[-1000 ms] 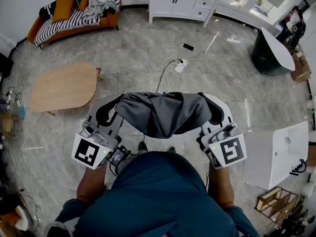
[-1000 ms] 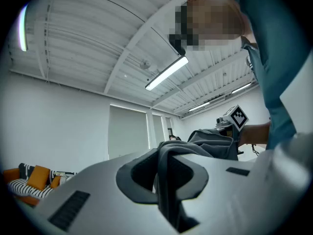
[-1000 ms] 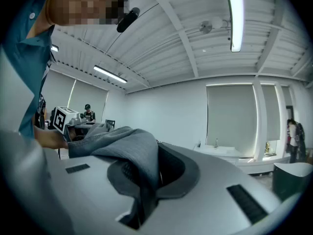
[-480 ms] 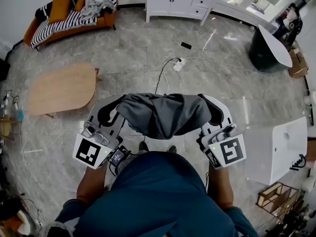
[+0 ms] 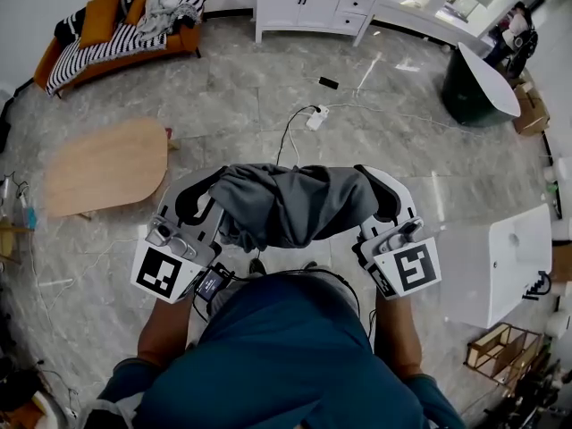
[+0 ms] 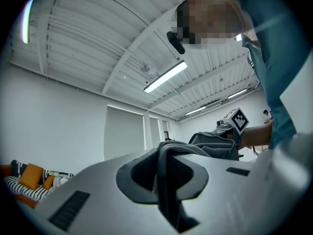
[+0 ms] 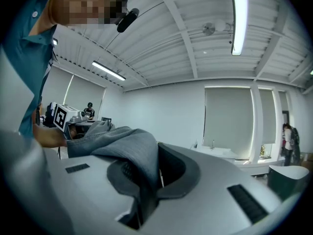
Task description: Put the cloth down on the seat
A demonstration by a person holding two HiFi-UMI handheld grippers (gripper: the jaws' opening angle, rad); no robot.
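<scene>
While the left tool (image 5: pixel 193 200) and right tool (image 5: pixel 384 195) are clamping the cloth (image 5: pixel 295 206), releasing now is probably risking a drop onto the floor (image 5: pixel 250 105) below them.

I'm holding both grippers out level in front of me, side by side: left gripper (image 5: pixel 204 195) and right gripper (image 5: pixel 380 190) each have jaws clamped on the cloth (image 5: pixel 299 206), bare forearms (image 5: pixel 165 327) reaching forward

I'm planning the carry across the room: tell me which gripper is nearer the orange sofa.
Left. The left gripper grips the grey cloth on the sofa's side; the right gripper grips its far end, farther from the sofa.
</scene>
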